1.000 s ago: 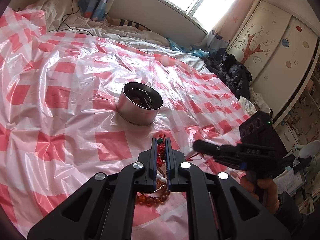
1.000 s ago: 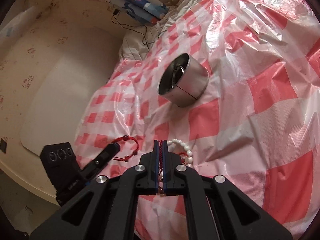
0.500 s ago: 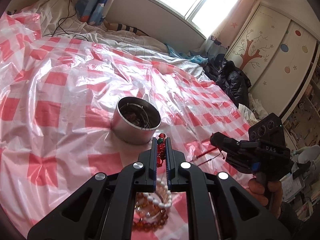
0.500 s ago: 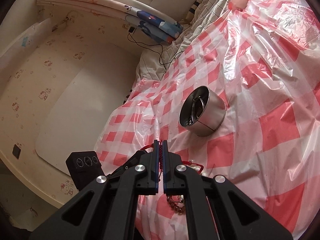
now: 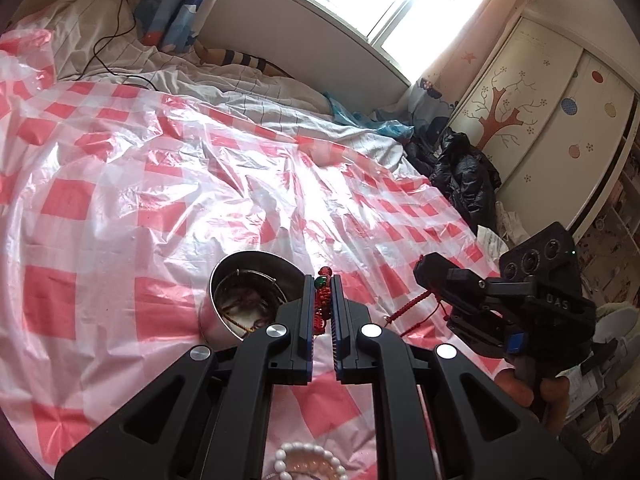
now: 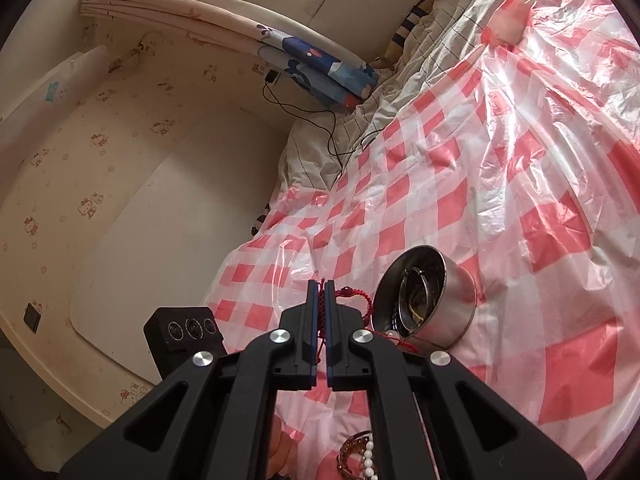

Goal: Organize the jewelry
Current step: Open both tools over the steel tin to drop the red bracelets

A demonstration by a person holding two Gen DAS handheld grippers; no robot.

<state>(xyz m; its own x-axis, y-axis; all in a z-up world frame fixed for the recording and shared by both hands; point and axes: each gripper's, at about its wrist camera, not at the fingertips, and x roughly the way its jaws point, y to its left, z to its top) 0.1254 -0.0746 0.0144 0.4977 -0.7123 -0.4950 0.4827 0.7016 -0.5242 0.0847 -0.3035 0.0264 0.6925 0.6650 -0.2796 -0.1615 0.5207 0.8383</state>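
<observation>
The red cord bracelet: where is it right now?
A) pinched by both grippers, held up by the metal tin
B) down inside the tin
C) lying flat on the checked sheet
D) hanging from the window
A: the left gripper and right gripper each clamp the red cord bracelet beside the metal tin.

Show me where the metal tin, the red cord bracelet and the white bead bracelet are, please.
metal tin (image 5: 208,314), left wrist view, outer wall.
red cord bracelet (image 5: 322,300), left wrist view, knotted part between the tongs.
white bead bracelet (image 5: 308,449), left wrist view, top beads.
</observation>
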